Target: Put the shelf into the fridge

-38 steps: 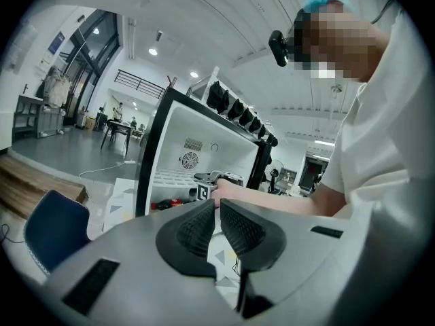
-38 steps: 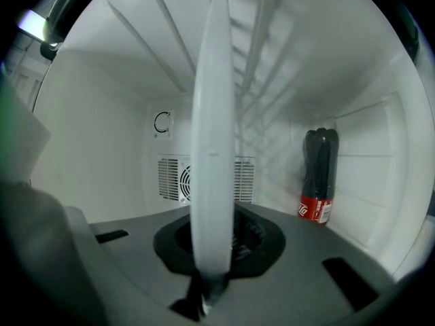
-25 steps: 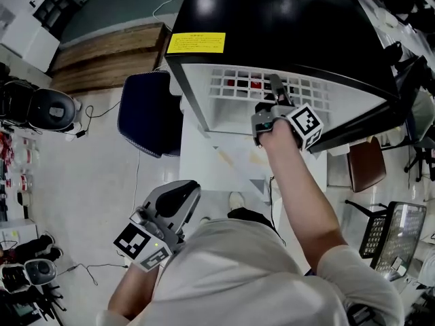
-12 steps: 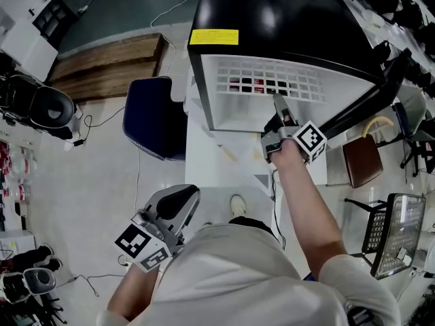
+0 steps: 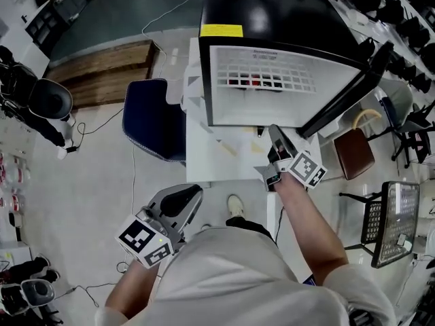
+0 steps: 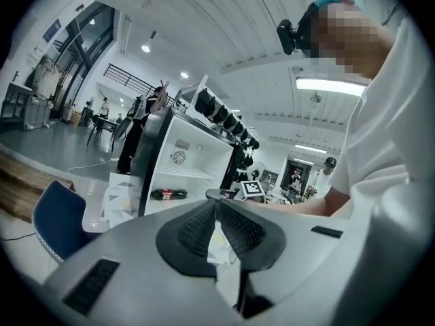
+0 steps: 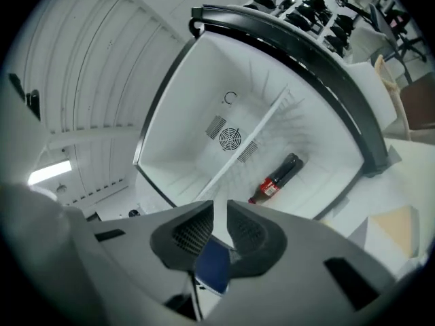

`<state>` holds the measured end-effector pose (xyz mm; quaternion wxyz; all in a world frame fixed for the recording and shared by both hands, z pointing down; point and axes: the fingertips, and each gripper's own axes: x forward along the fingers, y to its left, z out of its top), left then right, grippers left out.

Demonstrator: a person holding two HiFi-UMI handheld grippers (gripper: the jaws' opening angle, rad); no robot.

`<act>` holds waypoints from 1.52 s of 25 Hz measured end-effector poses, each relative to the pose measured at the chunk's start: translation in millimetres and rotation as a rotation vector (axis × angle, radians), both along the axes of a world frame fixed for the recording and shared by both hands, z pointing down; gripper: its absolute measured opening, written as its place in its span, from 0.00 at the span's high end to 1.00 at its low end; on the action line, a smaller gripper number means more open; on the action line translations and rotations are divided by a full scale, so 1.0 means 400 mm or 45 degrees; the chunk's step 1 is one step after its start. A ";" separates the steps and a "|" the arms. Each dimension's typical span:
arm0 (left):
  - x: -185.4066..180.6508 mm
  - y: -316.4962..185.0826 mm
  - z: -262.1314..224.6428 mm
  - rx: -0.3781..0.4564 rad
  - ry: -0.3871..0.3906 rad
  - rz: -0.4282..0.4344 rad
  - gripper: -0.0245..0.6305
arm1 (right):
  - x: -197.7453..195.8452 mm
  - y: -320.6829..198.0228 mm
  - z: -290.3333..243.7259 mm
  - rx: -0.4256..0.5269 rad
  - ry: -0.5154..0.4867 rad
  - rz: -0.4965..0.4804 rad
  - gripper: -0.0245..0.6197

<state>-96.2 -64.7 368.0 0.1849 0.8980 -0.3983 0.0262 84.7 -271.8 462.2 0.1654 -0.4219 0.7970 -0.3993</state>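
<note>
Two empty pairs of jaws: the left hand-held gripper [image 6: 216, 206] is pinched shut, and the right hand-held gripper [image 7: 219, 209] has just been closing to a narrow gap. The wire shelf [image 5: 265, 80] sits inside the fridge [image 5: 272, 19], above the cola bottle [image 7: 275, 178]; confirm it rests level on both sides.

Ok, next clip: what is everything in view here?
fridge: one, black outside, white inside, door open
table: one, white, under the fridge
shelf: one, white wire, across the fridge's inside
bottle: one, dark with red label, lying below the shelf
blue chair: one, left of the table
brown chair: one, right of the table
wooden platform: one, brown, floor, far left
left gripper: one, grey, jaws together, empty
right gripper: one, grey, before the fridge, jaws have just been closing, slightly apart, nothing between
</note>
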 end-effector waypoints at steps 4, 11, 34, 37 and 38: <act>-0.014 0.042 0.004 0.010 0.007 0.026 0.91 | -0.007 0.122 -0.005 0.046 0.142 -0.053 0.90; -0.037 0.116 0.026 0.009 0.024 0.078 0.91 | -0.047 0.313 -0.043 0.152 0.343 -0.134 0.95; -0.053 0.281 0.075 0.006 0.045 0.133 0.91 | -0.125 0.670 -0.068 0.265 0.561 -0.307 0.95; -0.053 0.293 0.077 0.005 0.046 0.136 0.91 | -0.137 0.683 -0.063 0.270 0.567 -0.328 0.95; -0.054 0.297 0.077 0.003 0.046 0.136 0.91 | -0.140 0.687 -0.064 0.274 0.570 -0.332 0.95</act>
